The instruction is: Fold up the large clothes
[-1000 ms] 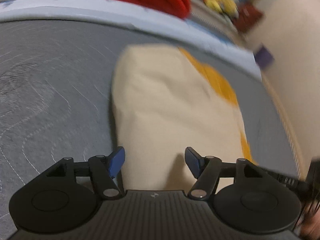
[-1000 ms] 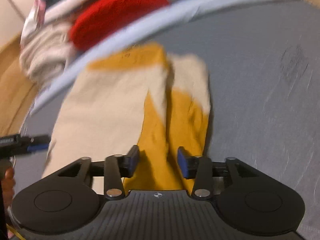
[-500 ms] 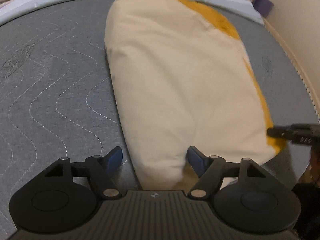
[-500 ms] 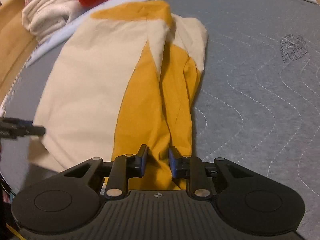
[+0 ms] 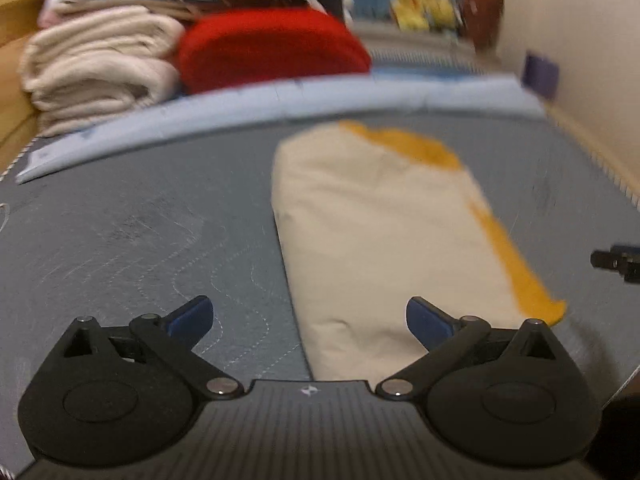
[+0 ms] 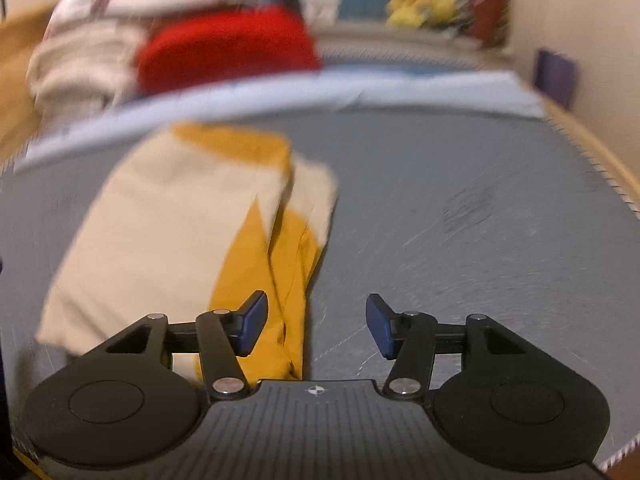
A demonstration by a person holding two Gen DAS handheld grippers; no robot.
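Grey quilted mat (image 5: 120, 216) carrying the folded cream-and-yellow garment (image 5: 380, 240) near its middle. Behind: cream towels (image 5: 96, 68), red bundle (image 5: 272, 48). Left gripper (image 5: 310, 316) and right gripper (image 6: 316, 324), both spread wide, grasping nothing.

Both blurry views share the garment (image 5: 380, 248).

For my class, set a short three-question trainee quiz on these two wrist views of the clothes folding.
1. True or false: the left tool grips the garment.
2. Which colour is the folded pile beside the cream towels: A blue, B red, C green?
3. Fill in: the garment lies on a grey ____.

Key: 1 false, both it and the right tool are open and empty. 2 B. 3 mat.
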